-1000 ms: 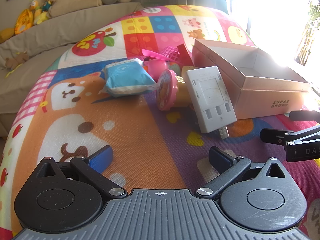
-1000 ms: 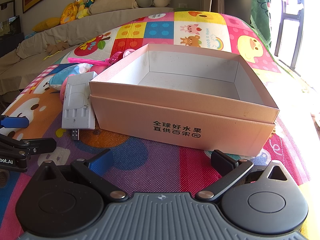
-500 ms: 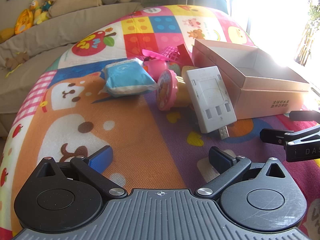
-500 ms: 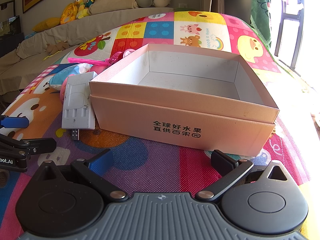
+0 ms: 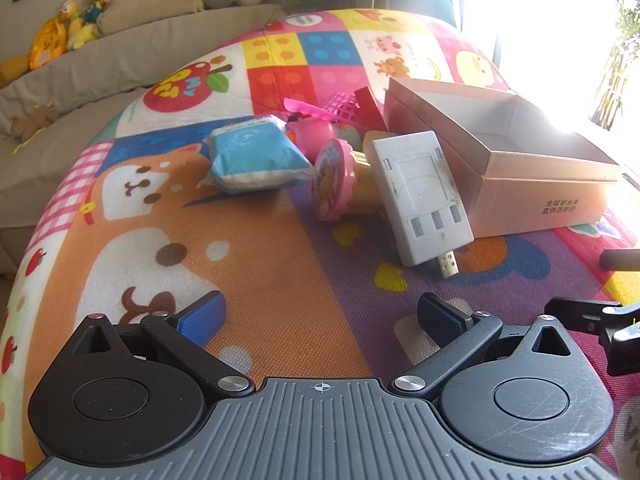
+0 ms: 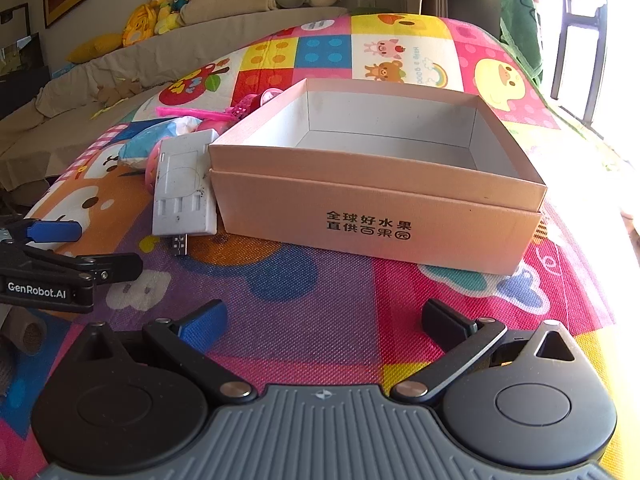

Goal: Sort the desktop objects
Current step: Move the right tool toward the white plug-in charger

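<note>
— What is happening on the play mat [image 5: 280, 280]?

— Both grippers hover low over it, empty. The left gripper [image 5: 320, 312] has its jaws spread wide; so does the right gripper [image 6: 324, 320]. Nothing is sorted yet: the pink cardboard box [image 6: 376, 216] stands open and bare inside.

— And the things to sort?

— Heaped just left of the box. A white USB hub [image 5: 420, 196] leans against the box wall, plug pointing toward the grippers. Behind it lie a pink-capped toy [image 5: 334, 180], a blue tissue pack [image 5: 252, 156] and a pink plastic scoop [image 5: 332, 106].

— Best first move?

— Likely the hub: it is nearest and propped up, so the left gripper could close across its narrow sides, lift clear of the rim, then lower it in.

— Any snags?

— The hub touches both box and toy, so pulling it may shift them. The grippers sit close together, too.
</note>
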`<state>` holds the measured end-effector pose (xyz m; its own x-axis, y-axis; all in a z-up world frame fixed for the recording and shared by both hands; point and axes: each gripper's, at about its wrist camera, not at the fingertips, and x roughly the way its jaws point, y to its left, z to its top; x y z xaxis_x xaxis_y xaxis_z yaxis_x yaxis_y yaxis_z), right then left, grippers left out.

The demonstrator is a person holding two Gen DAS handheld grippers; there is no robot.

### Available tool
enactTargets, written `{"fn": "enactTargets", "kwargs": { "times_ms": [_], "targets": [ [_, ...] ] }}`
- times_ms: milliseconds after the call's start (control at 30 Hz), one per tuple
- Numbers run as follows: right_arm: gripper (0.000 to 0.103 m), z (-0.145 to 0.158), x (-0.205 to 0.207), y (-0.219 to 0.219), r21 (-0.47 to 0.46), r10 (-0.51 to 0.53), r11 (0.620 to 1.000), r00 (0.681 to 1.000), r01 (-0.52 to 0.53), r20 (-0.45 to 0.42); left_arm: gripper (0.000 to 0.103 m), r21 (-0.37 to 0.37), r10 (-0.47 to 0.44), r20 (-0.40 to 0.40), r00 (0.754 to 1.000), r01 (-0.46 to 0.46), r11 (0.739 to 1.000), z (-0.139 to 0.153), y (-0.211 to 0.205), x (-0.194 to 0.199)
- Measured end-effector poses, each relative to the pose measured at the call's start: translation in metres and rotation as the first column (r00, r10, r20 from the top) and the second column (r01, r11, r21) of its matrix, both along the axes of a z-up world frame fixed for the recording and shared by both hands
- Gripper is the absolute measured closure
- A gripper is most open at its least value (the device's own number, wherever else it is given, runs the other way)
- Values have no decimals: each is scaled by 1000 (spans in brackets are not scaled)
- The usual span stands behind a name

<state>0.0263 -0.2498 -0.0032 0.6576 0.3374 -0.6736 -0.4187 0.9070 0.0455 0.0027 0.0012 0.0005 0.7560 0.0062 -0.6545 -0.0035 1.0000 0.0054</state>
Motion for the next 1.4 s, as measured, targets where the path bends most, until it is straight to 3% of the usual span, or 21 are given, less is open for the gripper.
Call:
{"fn": "enactTargets", "kwargs": {
  "times_ms": [300,633,867,967,1033,1067,1167,1233,1333,1400],
  "targets": [
    [0,4,-18,4,-41,-64,997,998,64,-3,0,5,-10,-25,1000,10,1000,0,-1,-4],
    [0,5,-22,2,-38,-51,998,999,51,-4,0,5,-24,-78,997,24,1000,4,-1,-2],
    [0,10,-20,10,-23,-34,999,999,34,-2,0,4,-36,-72,997,36,999,6,1,-3],
    [0,22,-26,28,-46,17,999,995,-13,95,0,-20,-1,-46,999,0,1000,11,12,-7],
    [0,34,-34,46,-95,75,994,973,-55,216,0,-5,51,-11,999,-51,999,17,22,-10],
    [2,40,-38,56,-120,103,990,957,-72,271,0,3,77,5,997,-77,997,21,28,-11],
    [25,55,-38,86,-188,203,972,909,-141,365,0,0,136,34,990,-136,991,32,46,-14],
    [28,62,-28,106,-204,243,963,890,-175,386,0,-6,161,47,986,-161,987,36,55,-16],
    [38,65,0,133,-232,265,954,892,-189,365,0,-17,193,54,980,-192,981,39,66,-20],
    [54,62,23,145,-225,257,955,912,-191,319,0,-22,199,45,979,-198,980,37,70,-23]
  ]
}}
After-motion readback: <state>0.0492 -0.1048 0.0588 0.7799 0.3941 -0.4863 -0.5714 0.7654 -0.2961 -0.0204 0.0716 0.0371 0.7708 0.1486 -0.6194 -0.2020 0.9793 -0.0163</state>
